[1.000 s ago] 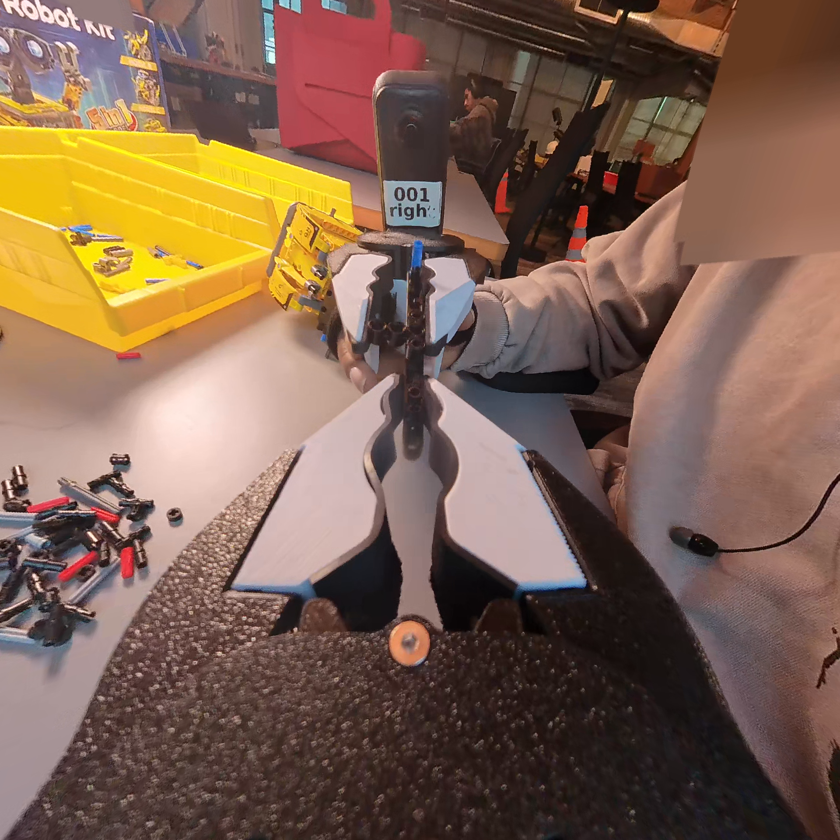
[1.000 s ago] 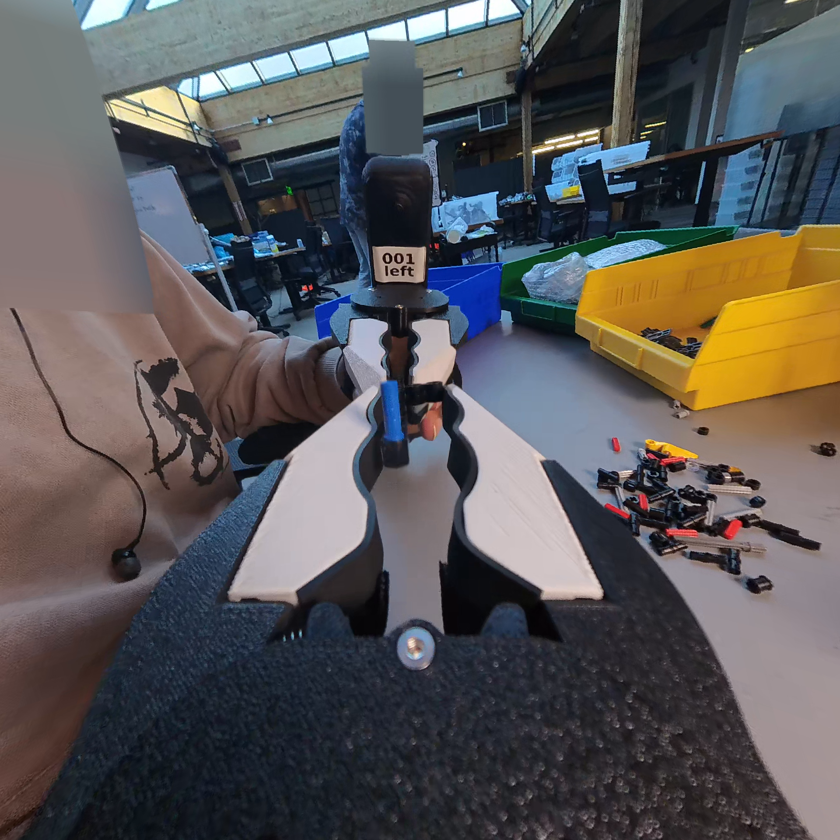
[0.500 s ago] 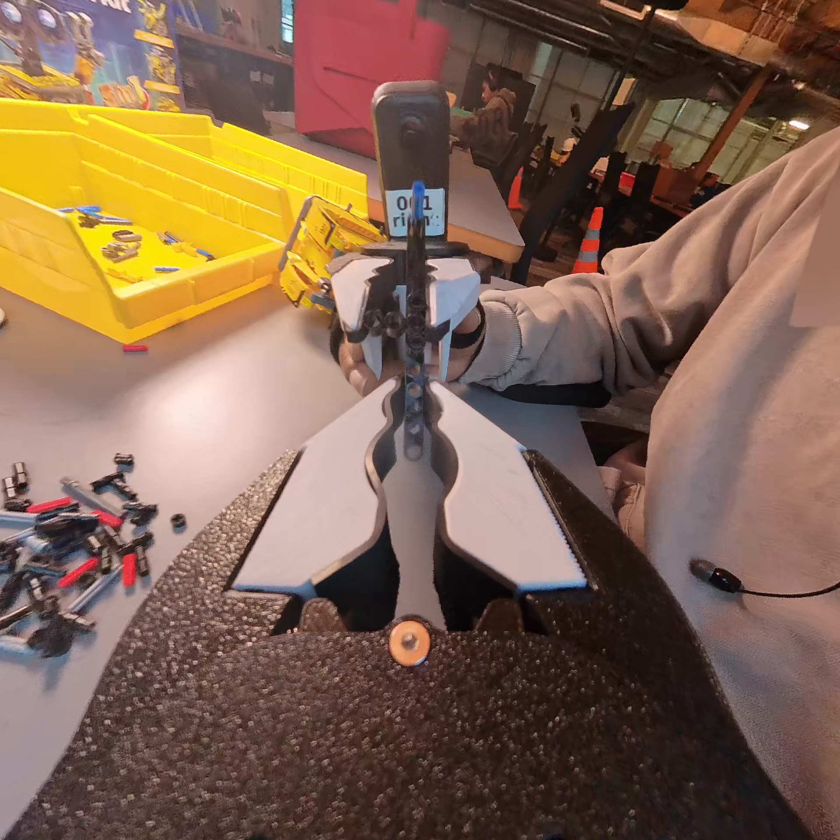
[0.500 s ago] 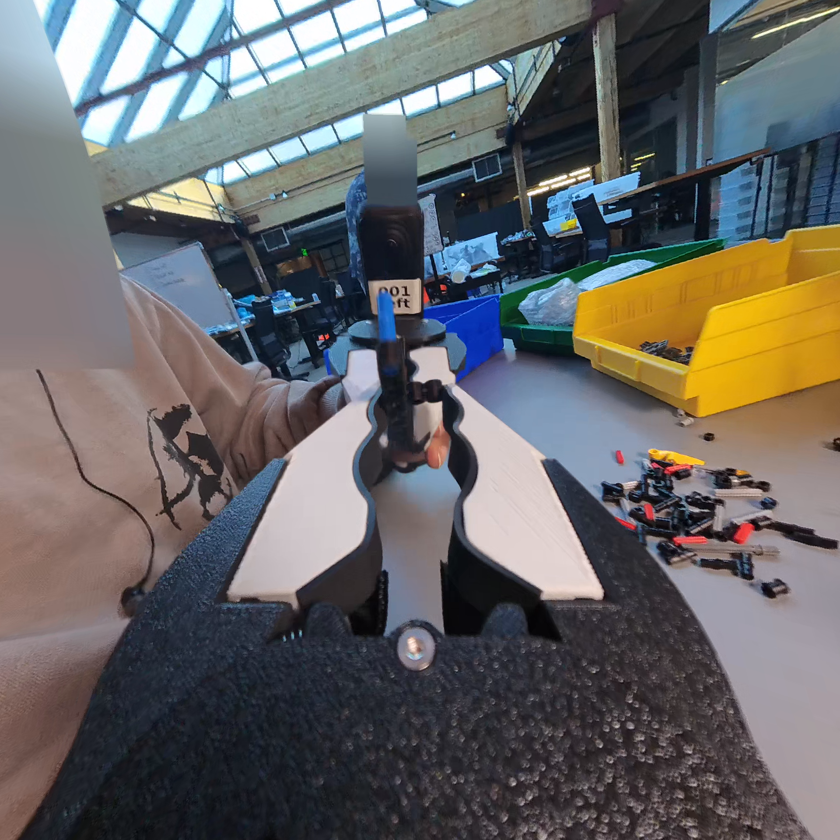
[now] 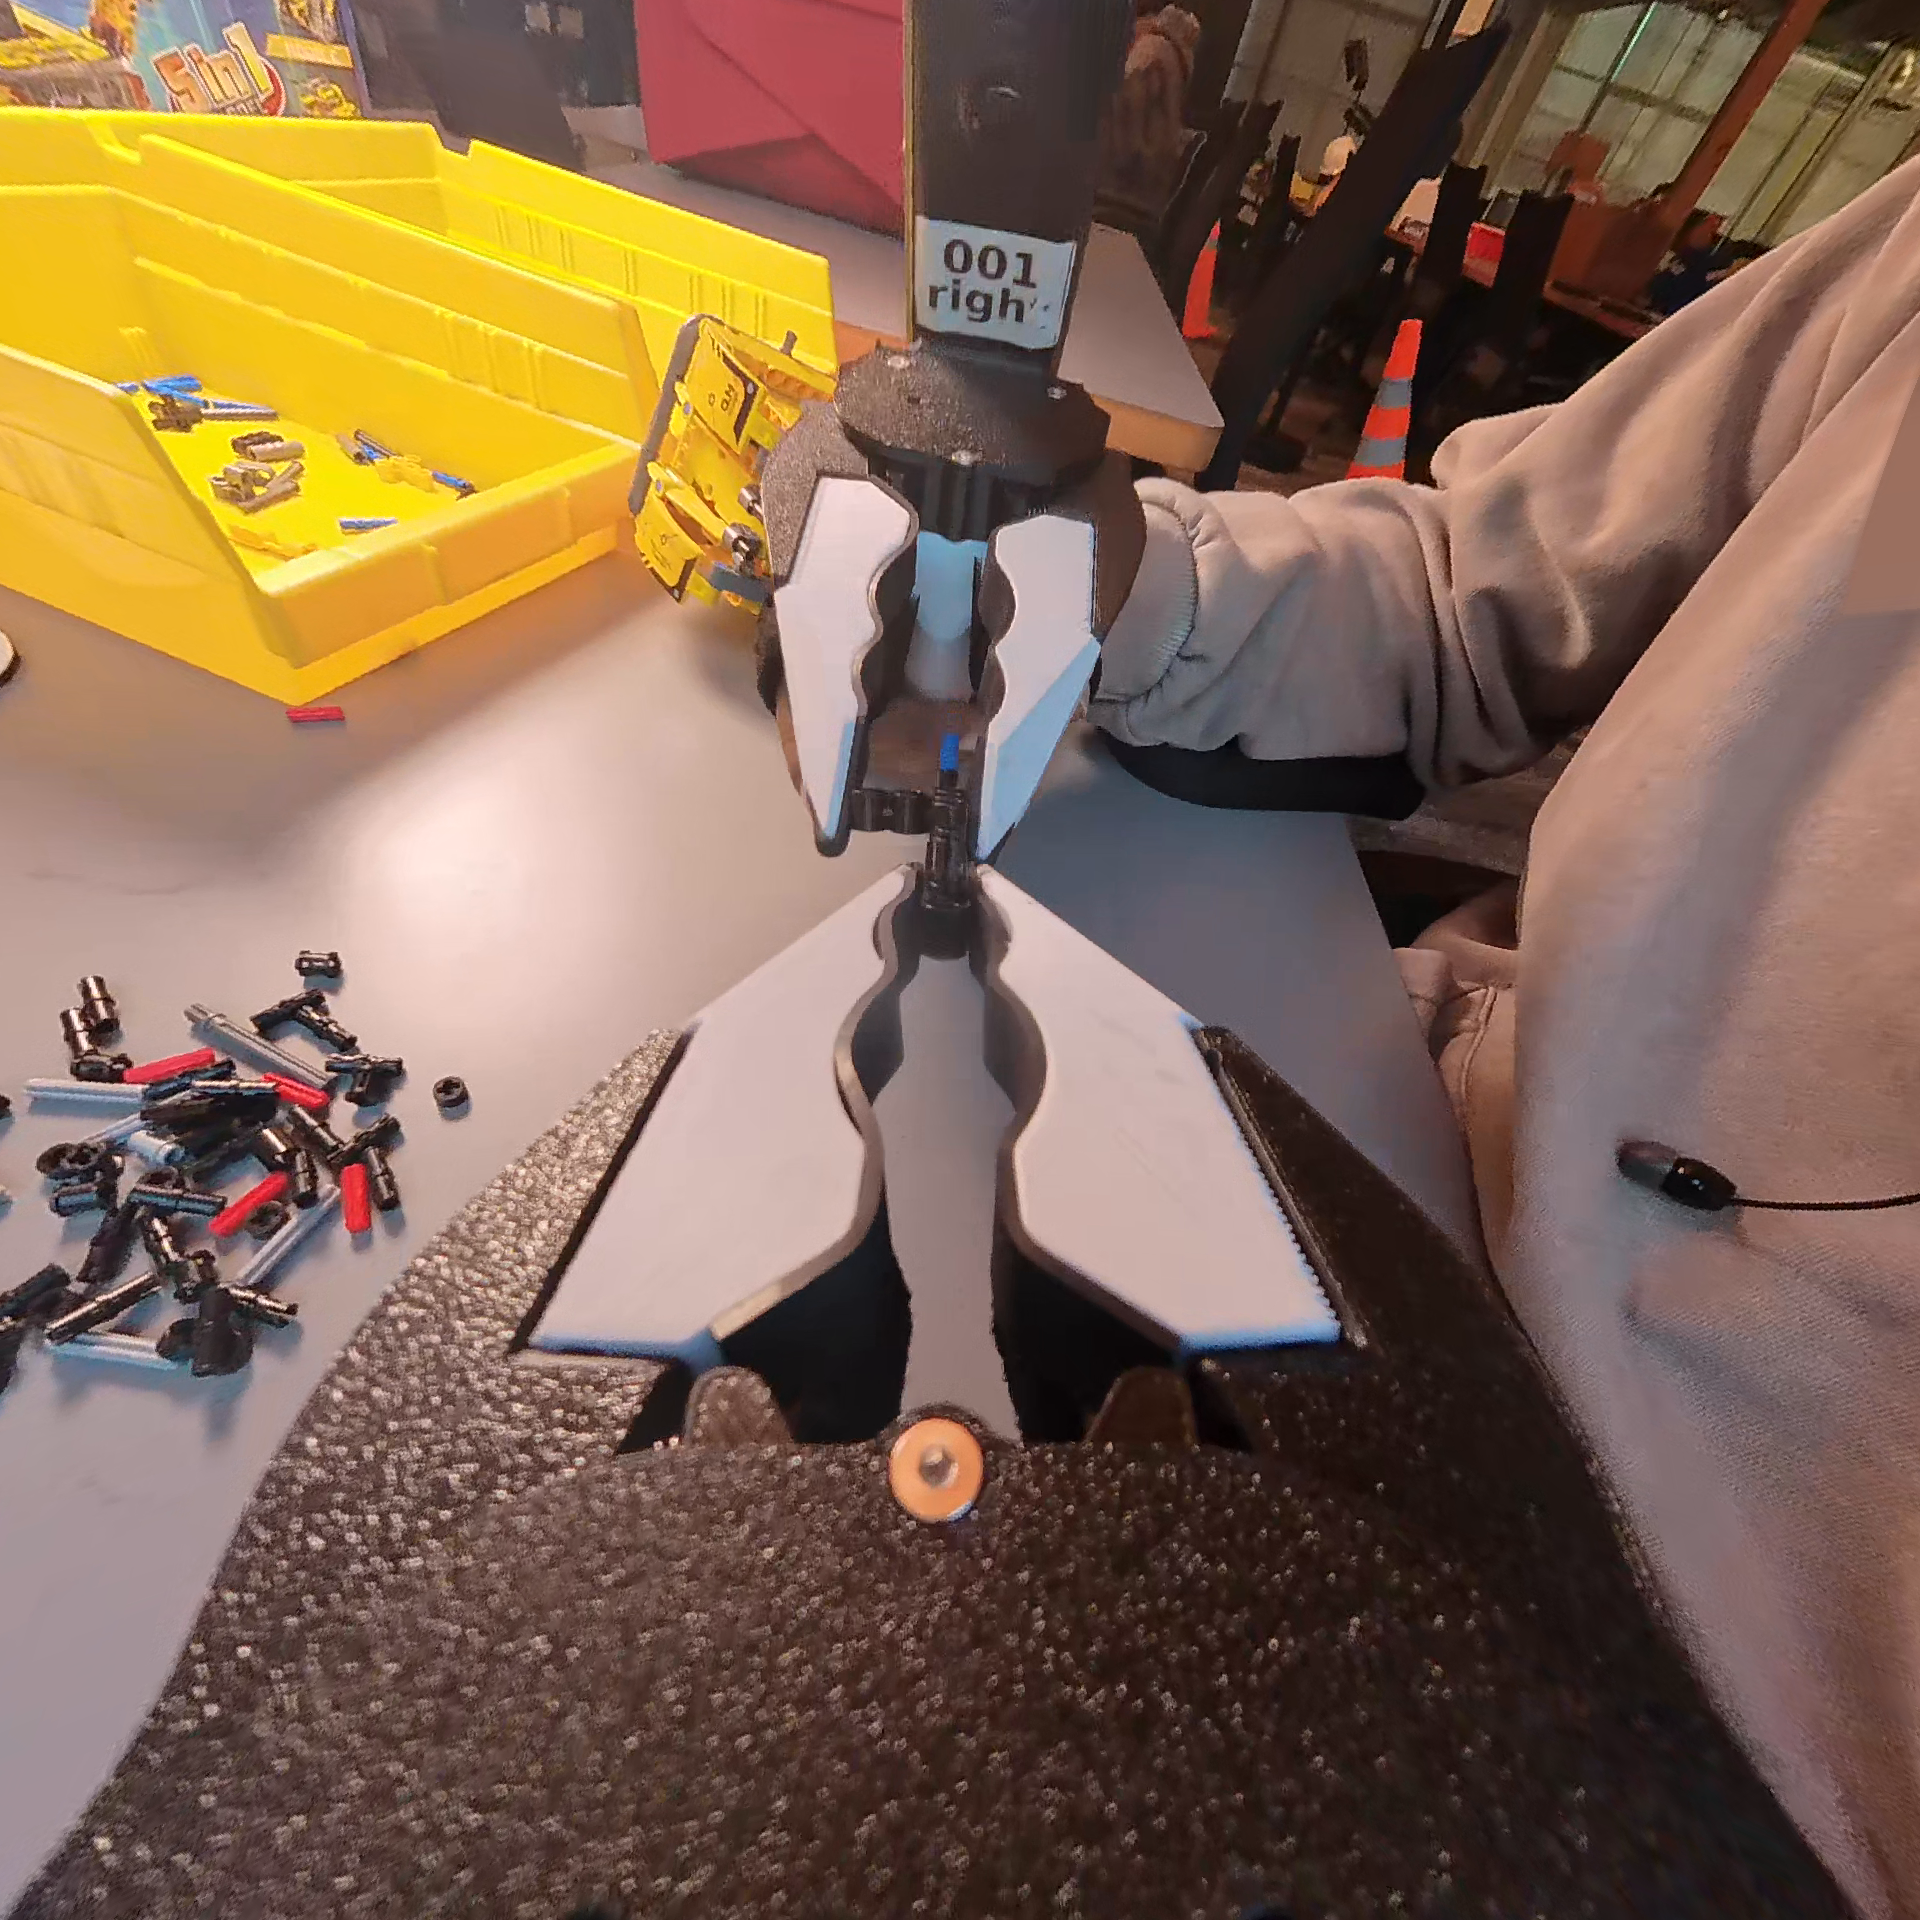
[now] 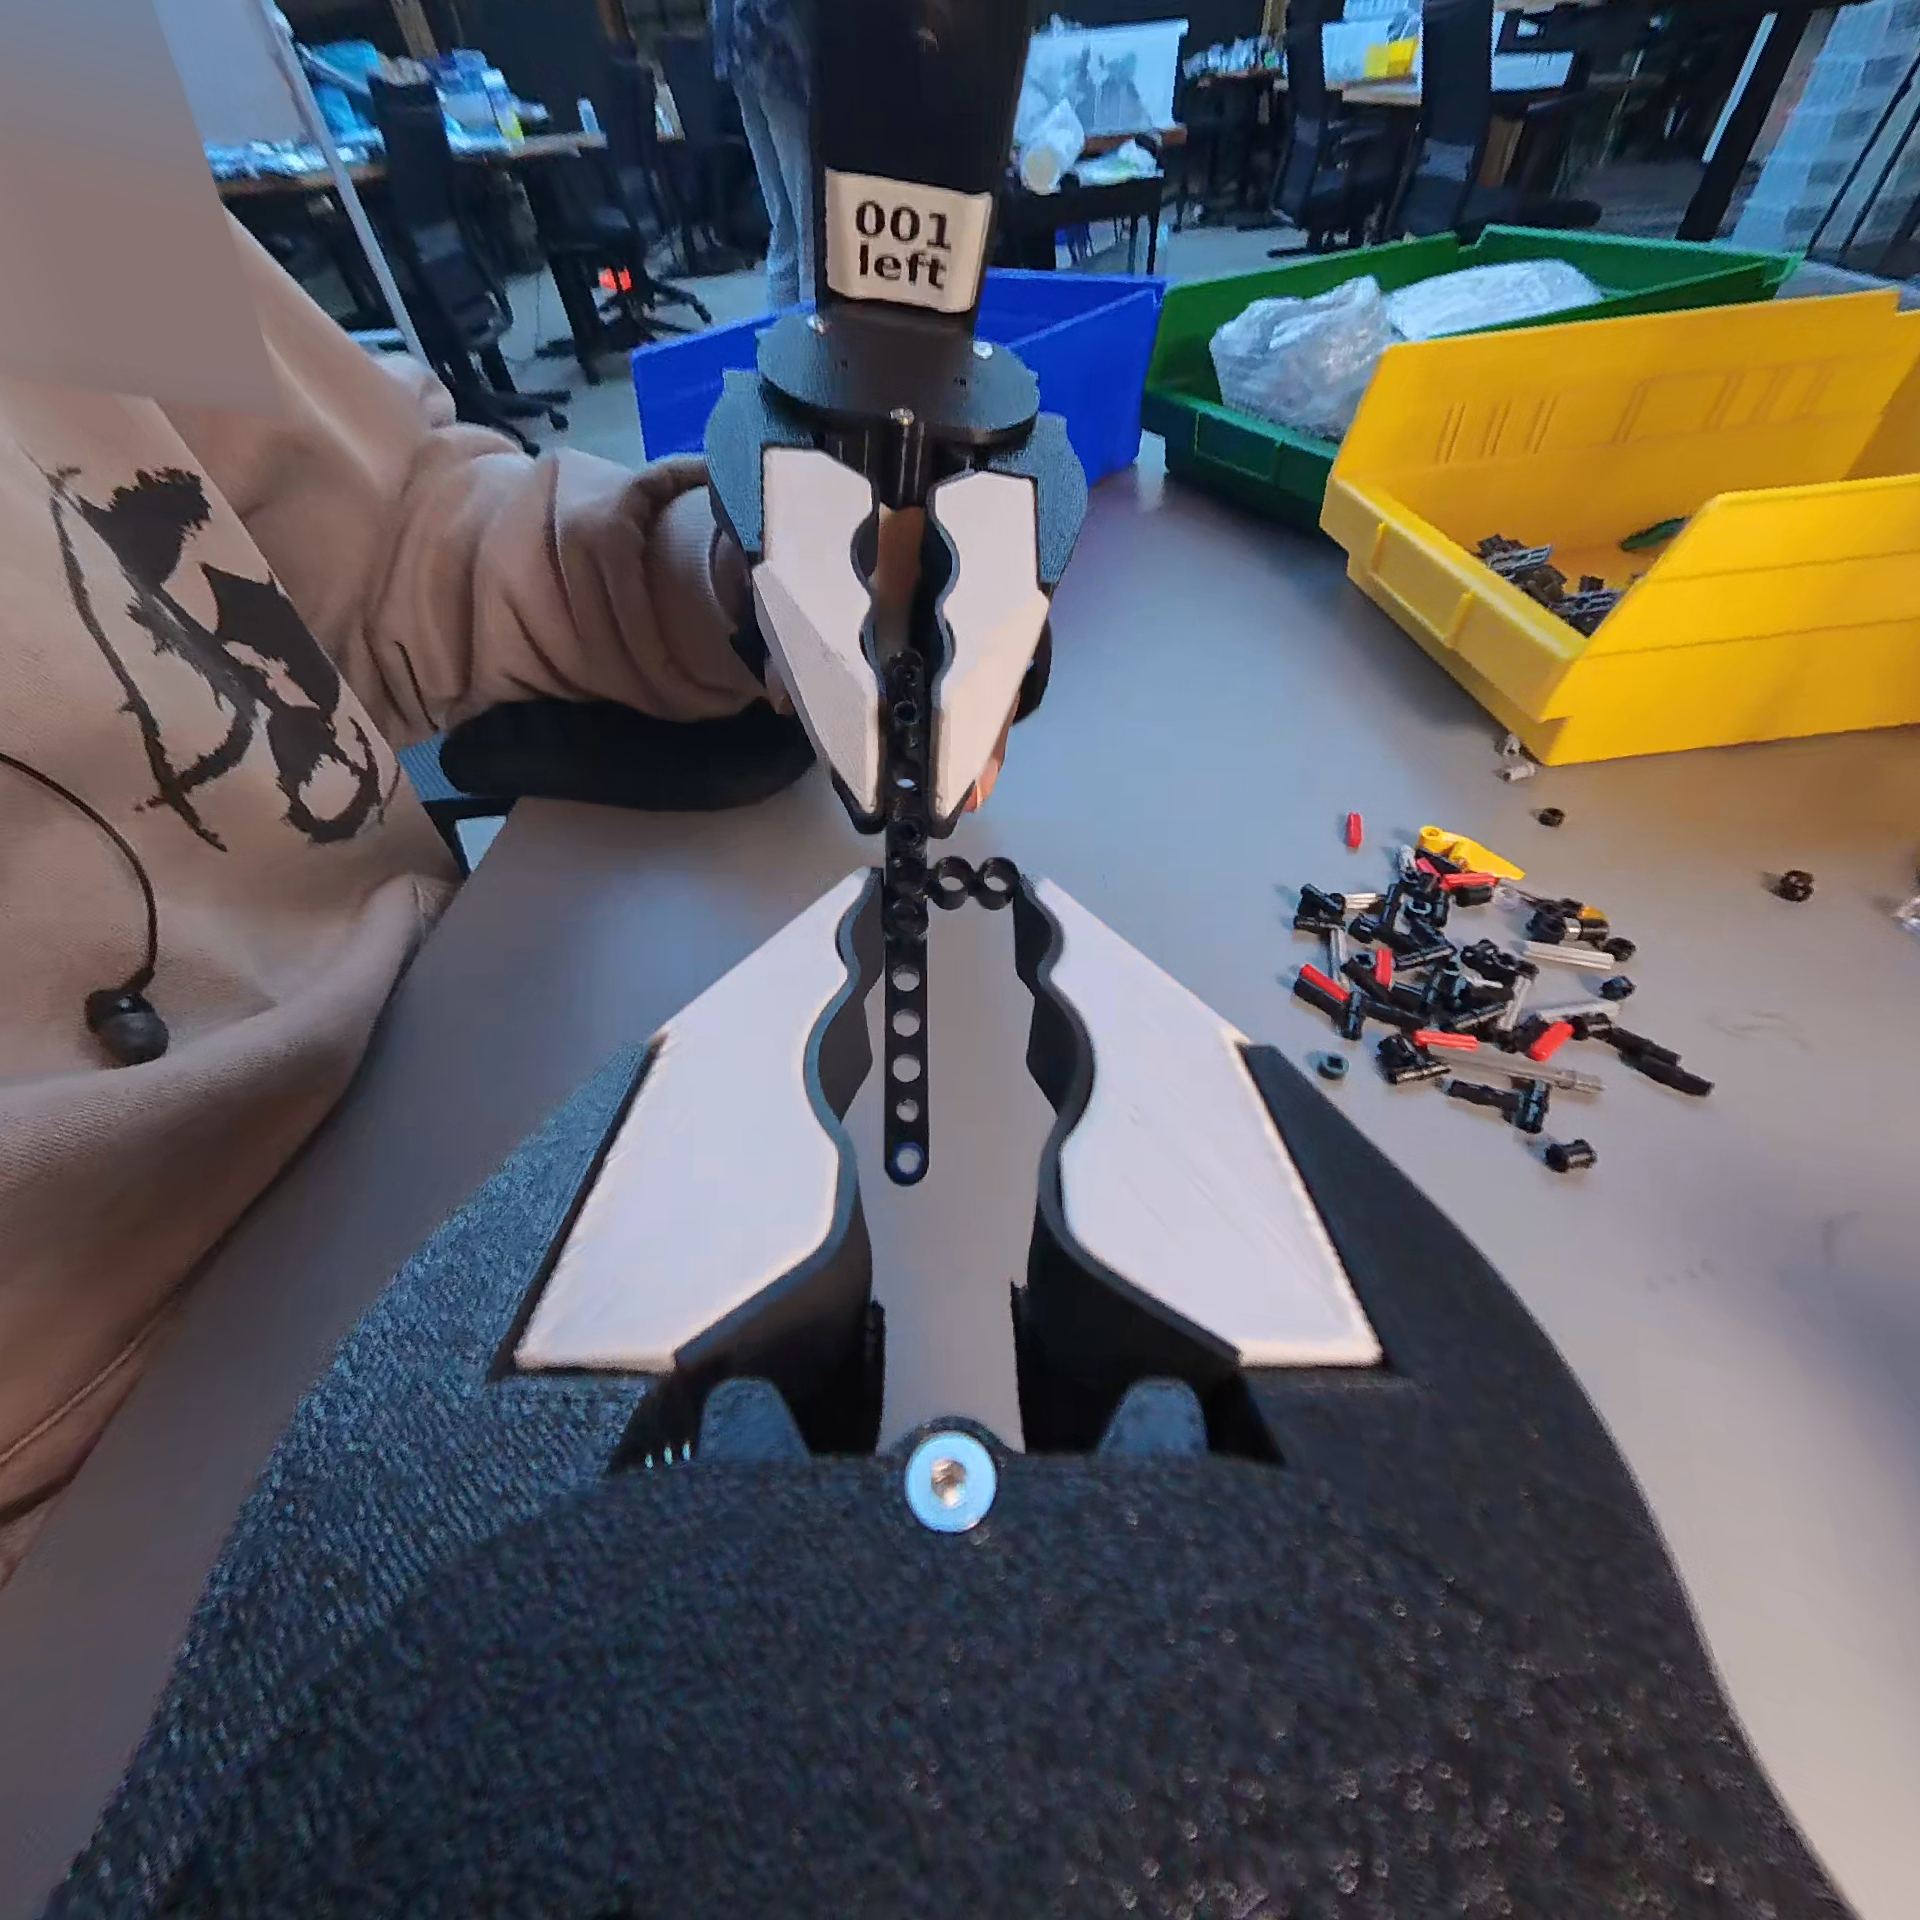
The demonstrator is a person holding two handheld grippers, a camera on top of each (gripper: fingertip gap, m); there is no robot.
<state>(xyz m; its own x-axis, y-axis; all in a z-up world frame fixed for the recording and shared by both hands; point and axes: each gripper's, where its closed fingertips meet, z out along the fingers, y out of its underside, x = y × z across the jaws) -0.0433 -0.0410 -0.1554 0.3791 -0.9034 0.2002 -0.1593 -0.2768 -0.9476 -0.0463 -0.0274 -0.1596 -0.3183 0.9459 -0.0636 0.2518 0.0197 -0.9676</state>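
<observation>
A grey table [image 5: 520, 831] carries everything, and its far edges are lined with bins: yellow bins [image 5: 312, 499] holding a few small parts in the left wrist view, and in the right wrist view another yellow bin [image 6: 1662, 582], a green bin [image 6: 1299, 416] with a clear bag in it, and a blue bin [image 6: 1060, 332]. They sit well back, which leaves the middle free for handling. A partly built yellow model [image 5: 717, 457] stands just beside the nearest yellow bin. A loose heap of small black, red and grey pieces [image 6: 1455, 987] lies spread flat on the table to one side, near enough to pick from.

The two grippers meet tip to tip above the table. The left gripper [image 5: 940, 904] is pinched narrow on one end of a long black beam with holes [image 6: 902, 935], holding it edge-on so it runs out towards the other tool. The right gripper [image 6: 935, 894] is closed part-way, and the beam passes between its fingers; a short black piece [image 6: 971, 885] — a row of rings — spans the gap at its tips beside the beam, apparently clamped against it, though the contact on the beam side is hard to judge. A small blue pin [image 5: 948, 750] stands out of the beam near that joint.
</observation>
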